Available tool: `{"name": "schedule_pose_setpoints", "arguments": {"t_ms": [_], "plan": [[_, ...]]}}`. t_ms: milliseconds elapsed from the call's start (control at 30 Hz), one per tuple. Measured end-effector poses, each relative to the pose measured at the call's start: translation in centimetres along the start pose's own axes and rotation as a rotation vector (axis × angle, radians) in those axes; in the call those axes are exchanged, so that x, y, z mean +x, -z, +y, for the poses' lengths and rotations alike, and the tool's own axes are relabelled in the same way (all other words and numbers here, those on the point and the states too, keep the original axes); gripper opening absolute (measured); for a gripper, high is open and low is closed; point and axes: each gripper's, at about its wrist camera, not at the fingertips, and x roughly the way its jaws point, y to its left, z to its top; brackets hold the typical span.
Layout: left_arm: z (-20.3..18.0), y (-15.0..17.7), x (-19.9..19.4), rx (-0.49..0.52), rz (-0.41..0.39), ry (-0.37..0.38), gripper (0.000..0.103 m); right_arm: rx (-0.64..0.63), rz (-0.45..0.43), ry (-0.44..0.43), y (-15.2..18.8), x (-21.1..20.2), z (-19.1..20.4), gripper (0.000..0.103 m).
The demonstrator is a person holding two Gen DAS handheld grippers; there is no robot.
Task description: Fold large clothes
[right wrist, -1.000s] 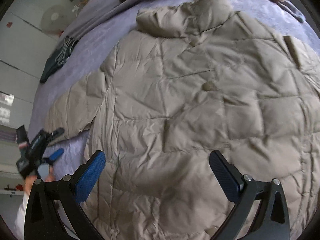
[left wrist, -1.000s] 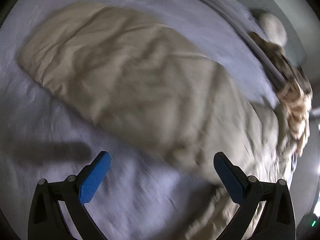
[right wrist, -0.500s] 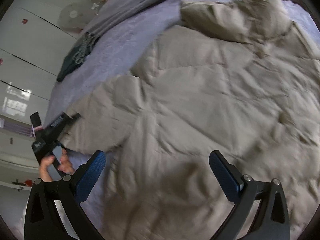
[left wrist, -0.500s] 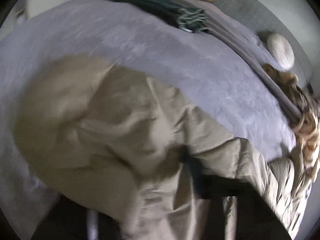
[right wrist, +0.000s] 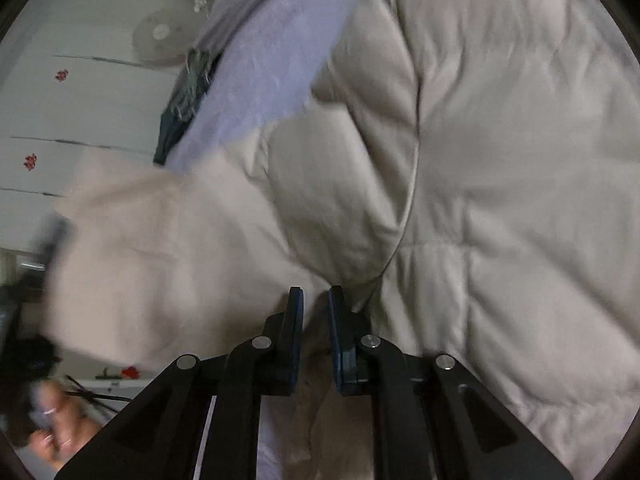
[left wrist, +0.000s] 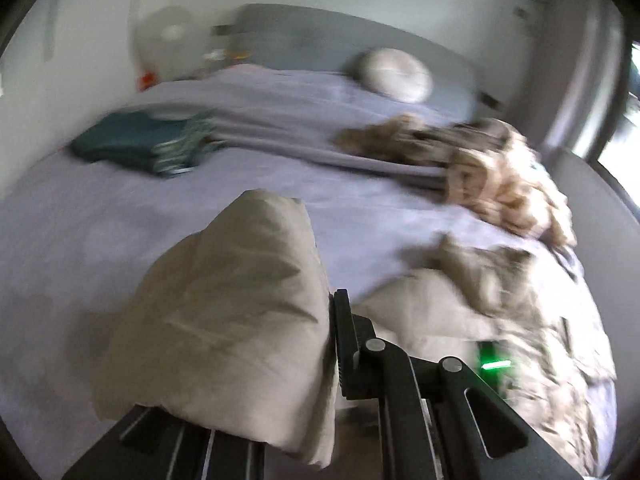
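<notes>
Taking the lavender bed (left wrist: 100, 208) as the landmark: at its far left edge in the left wrist view lies a folded dark teal cloth (left wrist: 132, 144) with a fringe, and beyond that stands a pale round fan (left wrist: 164, 36), blurred. A round cushion (left wrist: 394, 74) rests at the head of the bed, and a tan fluffy garment (left wrist: 500, 176) lies heaped toward the right side.

The beige quilted coat (left wrist: 480, 304) spreads over the bed's near right part. Its sleeve (left wrist: 236, 320) rises in a puffed fold over the left gripper (left wrist: 320, 344); only one black finger (left wrist: 342, 340) shows, pressed against the fabric, the other hidden beneath it, so the fingers are closed on the sleeve.

The right wrist view shows what the other does not: the coat's broad quilted body (right wrist: 500, 160) filling the frame, the bed as a lavender strip (right wrist: 272, 64) above left of it, and the right gripper (right wrist: 314, 304) with its blue-padded fingers (right wrist: 296, 320) drawn nearly together, pinching a fold of the coat. At lower left the person's left hand (right wrist: 56, 436) appears, blurred.
</notes>
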Motion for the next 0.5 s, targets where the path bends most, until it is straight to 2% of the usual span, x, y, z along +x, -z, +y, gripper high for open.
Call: {"name": "schedule_pose_setpoints", "arguments": {"t_ms": [67,133,267,400,500], "plan": [[-3.6,0.0,0.9,0.044,0.016,0.070,0.014,-0.017,0.016,0.010,0.3,0.2,0.1,0.010],[-7.5,0.0,2.3,0.097,0.041,0.114,0.014,-0.011,0.029,-0.025,0.8,-0.9,-0.1,0.010],[-15.4,1.8,4.4,0.207,0.090,0.171,0.014,0.015,-0.036,-0.034,2.2,-6.9,-2.5,0.011],[-22.2,5.4,8.1,0.347,0.173,0.165,0.014,0.021,-0.145,0.102,3.7,-14.8,-6.3,0.013],[-24.5,9.0,11.0,0.418,0.238,0.124,0.014,0.045,-0.211,0.223,5.1,-20.6,-9.4,0.013]]}}
